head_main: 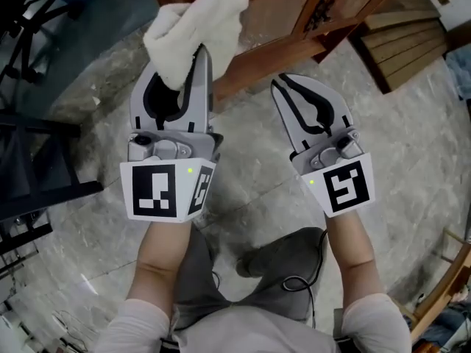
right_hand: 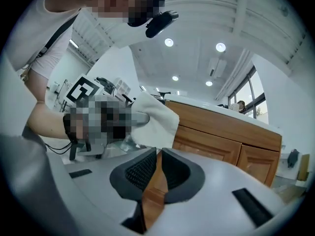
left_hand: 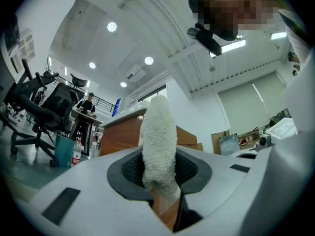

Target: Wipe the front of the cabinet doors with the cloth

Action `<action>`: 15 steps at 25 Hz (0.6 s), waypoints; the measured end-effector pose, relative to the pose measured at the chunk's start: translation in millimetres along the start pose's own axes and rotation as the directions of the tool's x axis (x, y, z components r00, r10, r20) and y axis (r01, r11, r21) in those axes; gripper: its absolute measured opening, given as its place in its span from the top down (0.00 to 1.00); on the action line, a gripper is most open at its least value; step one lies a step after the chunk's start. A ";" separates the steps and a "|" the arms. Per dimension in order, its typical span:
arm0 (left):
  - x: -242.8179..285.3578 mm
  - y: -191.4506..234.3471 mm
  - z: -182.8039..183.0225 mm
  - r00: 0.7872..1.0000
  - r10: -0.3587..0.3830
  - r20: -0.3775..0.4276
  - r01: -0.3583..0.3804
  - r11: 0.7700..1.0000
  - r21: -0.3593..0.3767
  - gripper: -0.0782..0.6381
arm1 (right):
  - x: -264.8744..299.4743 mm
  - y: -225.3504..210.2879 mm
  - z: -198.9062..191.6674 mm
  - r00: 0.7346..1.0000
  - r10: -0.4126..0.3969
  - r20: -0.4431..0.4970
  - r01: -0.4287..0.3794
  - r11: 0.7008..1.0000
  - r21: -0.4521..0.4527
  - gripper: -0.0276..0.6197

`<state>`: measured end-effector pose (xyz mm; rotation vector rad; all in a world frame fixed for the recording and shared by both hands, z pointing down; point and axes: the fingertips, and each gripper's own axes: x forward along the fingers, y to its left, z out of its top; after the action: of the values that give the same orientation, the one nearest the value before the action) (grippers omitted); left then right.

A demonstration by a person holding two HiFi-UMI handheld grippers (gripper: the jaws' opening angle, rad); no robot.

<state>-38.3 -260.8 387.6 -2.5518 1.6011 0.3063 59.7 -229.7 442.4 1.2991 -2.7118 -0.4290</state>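
A white fluffy cloth [head_main: 195, 28] bunches up out of my left gripper [head_main: 193, 61], which is shut on its lower end. The cloth [left_hand: 158, 146] stands straight up between the dark pads of the left gripper [left_hand: 160, 176]. The wooden cabinet [head_main: 294, 13], with panelled doors and a dark metal handle [head_main: 320, 13], stands just beyond both grippers; the cloth's top overlaps its front, contact unclear. My right gripper [head_main: 281, 85] is shut and holds nothing, pointing at the cabinet base. In the right gripper view, the right gripper [right_hand: 158, 154] faces the cabinet doors [right_hand: 221, 136], with the cloth [right_hand: 157, 119] at left.
Stacked wooden boards [head_main: 405, 43] lie right of the cabinet. A black metal frame [head_main: 29, 160] stands at the left on the stone tile floor [head_main: 412, 145]. A wooden chair edge [head_main: 449, 285] shows at lower right. Office chairs [left_hand: 34, 112] and a teal cup [left_hand: 64, 151] sit farther off.
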 end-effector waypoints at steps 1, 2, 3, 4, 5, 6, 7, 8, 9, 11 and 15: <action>1.1 -0.7 -2.5 1.000 -0.009 0.017 0.008 1.000 0.015 0.73 | 0.6 2.0 -6.8 1.000 0.000 0.004 0.000 1.000 -0.015 0.87; 2.4 -1.7 -4.9 0.999 -0.015 0.034 0.014 0.999 0.034 0.73 | 0.8 3.5 -13.4 1.000 -0.002 0.008 0.002 1.000 -0.029 0.87; 3.8 -2.7 -7.3 0.999 -0.017 0.048 0.015 0.998 0.054 0.73 | 0.5 4.8 -19.5 1.000 -0.004 0.016 0.005 0.999 -0.042 0.87; 5.3 -3.8 -9.6 0.998 -0.018 0.058 0.014 0.997 0.074 0.73 | -0.2 6.1 -24.6 1.000 -0.008 0.027 0.009 0.999 -0.052 0.87; 7.0 -5.1 -11.9 0.998 -0.021 0.063 0.015 0.996 0.093 0.73 | -1.6 7.3 -28.7 0.999 -0.013 0.040 0.015 0.998 -0.059 0.87; 8.9 -6.9 -14.1 0.998 -0.025 0.063 0.018 0.993 0.113 0.73 | -3.3 7.9 -32.2 0.999 -0.018 0.052 0.021 0.998 -0.064 0.87; 10.7 -9.3 -16.1 0.998 -0.029 0.061 0.020 0.991 0.133 0.73 | -5.3 7.9 -34.7 0.998 -0.022 0.062 0.026 0.998 -0.065 0.87; 12.3 -12.0 -17.7 0.998 -0.029 0.058 0.020 0.989 0.148 0.73 | -7.3 7.4 -36.4 0.997 -0.024 0.071 0.029 0.998 -0.061 0.87; 13.4 -14.6 -19.1 0.998 -0.023 0.053 0.015 0.988 0.154 0.73 | -9.3 7.2 -37.4 0.997 -0.024 0.078 0.028 0.998 -0.054 0.87; 14.6 -18.7 -19.7 0.999 -0.005 0.043 -0.001 0.989 0.146 0.73 | -12.9 8.2 -38.2 0.996 -0.020 0.082 0.023 0.999 -0.038 0.87; 18.3 -30.0 -14.4 0.999 0.000 0.051 -0.007 0.990 0.141 0.73 | -17.6 10.9 -31.2 0.996 -0.014 0.093 0.018 0.999 -0.049 0.87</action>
<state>-2.0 -266.6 397.1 -2.4172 1.5509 0.2467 69.3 -216.1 476.0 1.3209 -2.7474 -0.5691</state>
